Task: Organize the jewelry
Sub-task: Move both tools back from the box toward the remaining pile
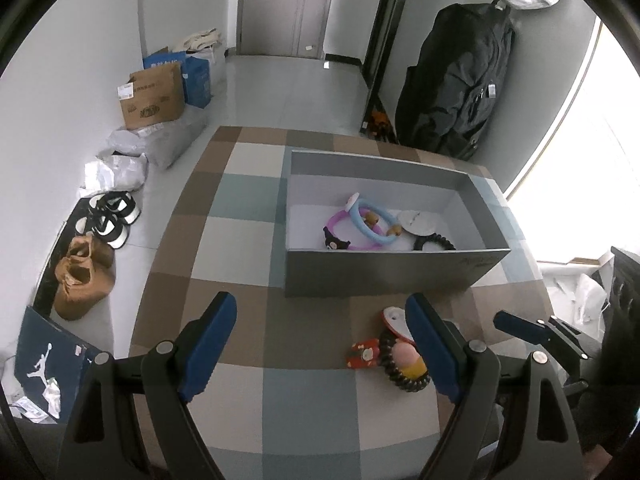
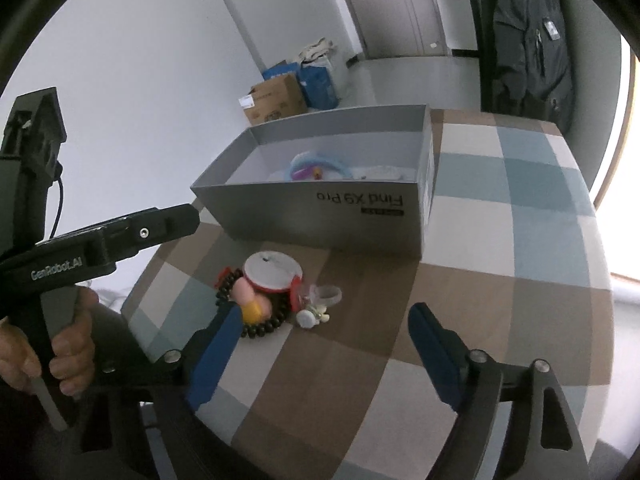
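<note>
- The left gripper hovers above the checked tablecloth with its jaws spread wide, holding nothing.
- The right gripper is likewise wide open and empty, near a small jewelry pile: dark bead bracelet, red-and-white round piece, clear ring.
- Beyond the pile stands the grey box, containing a blue ring, a pink ring, and a black beaded band.
</note>
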`<action>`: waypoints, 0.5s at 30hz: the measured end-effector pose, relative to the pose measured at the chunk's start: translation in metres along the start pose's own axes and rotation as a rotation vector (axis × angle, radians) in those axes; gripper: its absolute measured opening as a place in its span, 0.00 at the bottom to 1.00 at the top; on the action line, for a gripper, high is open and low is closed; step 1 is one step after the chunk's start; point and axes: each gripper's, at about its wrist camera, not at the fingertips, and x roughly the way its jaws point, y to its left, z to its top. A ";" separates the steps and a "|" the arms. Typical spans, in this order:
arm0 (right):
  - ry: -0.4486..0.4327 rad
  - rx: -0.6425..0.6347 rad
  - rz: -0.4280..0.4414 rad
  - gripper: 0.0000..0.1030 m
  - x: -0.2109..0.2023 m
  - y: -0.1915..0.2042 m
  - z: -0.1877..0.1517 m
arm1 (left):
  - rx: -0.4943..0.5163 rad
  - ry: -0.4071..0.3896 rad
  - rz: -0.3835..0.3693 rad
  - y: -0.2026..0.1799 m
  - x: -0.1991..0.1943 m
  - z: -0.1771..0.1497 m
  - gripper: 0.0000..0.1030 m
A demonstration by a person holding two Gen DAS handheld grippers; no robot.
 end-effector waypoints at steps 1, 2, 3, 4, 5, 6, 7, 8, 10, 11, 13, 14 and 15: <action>0.000 0.003 0.003 0.81 0.001 0.001 0.000 | -0.006 0.006 -0.002 0.001 0.001 0.000 0.81; -0.001 0.002 0.003 0.81 0.002 0.002 0.001 | -0.010 0.011 -0.003 0.003 0.001 -0.001 0.81; -0.001 -0.002 -0.001 0.79 0.002 0.002 0.001 | -0.014 0.017 -0.002 0.004 0.002 -0.001 0.81; 0.005 -0.006 -0.001 0.73 0.004 0.003 0.001 | -0.020 0.025 -0.004 0.005 0.003 -0.001 0.81; 0.013 -0.005 0.005 0.70 0.005 0.003 0.002 | -0.022 0.031 -0.007 0.006 0.003 -0.001 0.81; 0.018 -0.002 0.010 0.68 0.007 0.003 0.002 | -0.021 0.038 -0.013 0.006 0.004 -0.001 0.81; 0.021 0.002 0.011 0.67 0.009 0.002 0.002 | -0.017 0.037 -0.015 0.004 0.003 -0.002 0.81; 0.021 0.006 0.006 0.67 0.010 0.002 0.002 | -0.008 0.033 -0.011 0.003 0.002 -0.002 0.81; 0.024 0.015 0.004 0.64 0.012 0.001 0.003 | 0.006 0.033 -0.011 0.002 0.001 -0.003 0.81; 0.025 0.021 0.004 0.62 0.013 0.001 0.004 | 0.007 0.034 -0.012 0.002 0.001 -0.003 0.81; 0.029 0.028 0.000 0.56 0.015 -0.001 0.004 | 0.000 0.041 -0.015 0.004 0.001 -0.004 0.81; 0.029 0.029 -0.004 0.55 0.015 0.000 0.005 | -0.004 0.045 -0.017 0.005 0.002 -0.004 0.81; 0.027 0.030 -0.007 0.55 0.015 0.000 0.006 | -0.010 0.051 -0.021 0.007 0.002 -0.004 0.81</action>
